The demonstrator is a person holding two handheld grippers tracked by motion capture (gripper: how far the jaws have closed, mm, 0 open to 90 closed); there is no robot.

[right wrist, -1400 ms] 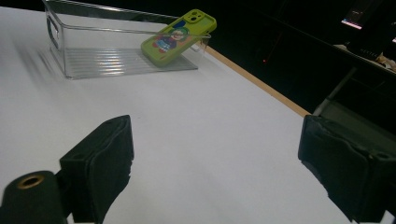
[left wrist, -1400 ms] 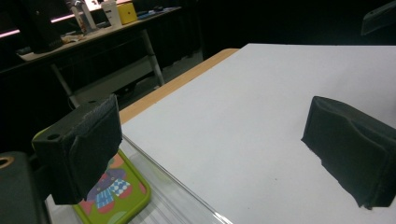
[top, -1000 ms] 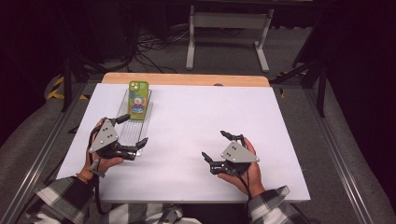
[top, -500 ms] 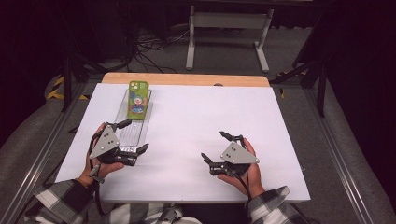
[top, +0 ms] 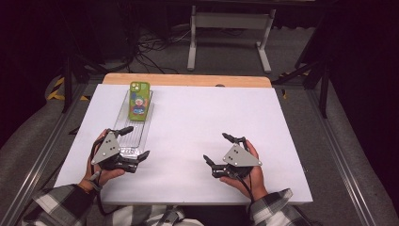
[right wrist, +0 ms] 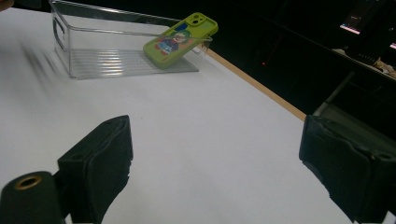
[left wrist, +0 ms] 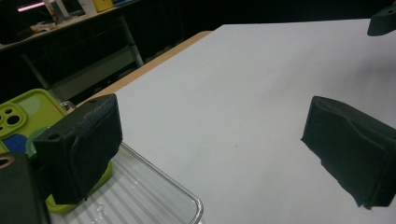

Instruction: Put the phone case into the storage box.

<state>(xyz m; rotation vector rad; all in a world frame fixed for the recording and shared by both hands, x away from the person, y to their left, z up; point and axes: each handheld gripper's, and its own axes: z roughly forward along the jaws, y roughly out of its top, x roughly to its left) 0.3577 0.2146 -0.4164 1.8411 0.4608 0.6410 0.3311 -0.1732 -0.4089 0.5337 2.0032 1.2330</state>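
The white table (top: pixel 202 122) lies open across its middle and right side, so a tool can sweep there freely. The one obstacle is the clear tray (top: pixel 134 127) near the left edge, with the green phone (top: pixel 139 100) propped against its far end wall. The left tool (top: pixel 134 143), jaws spread, sits at the tray's near end, one jaw over the tray. The right tool (top: pixel 221 149), jaws wide, has bare table ahead.
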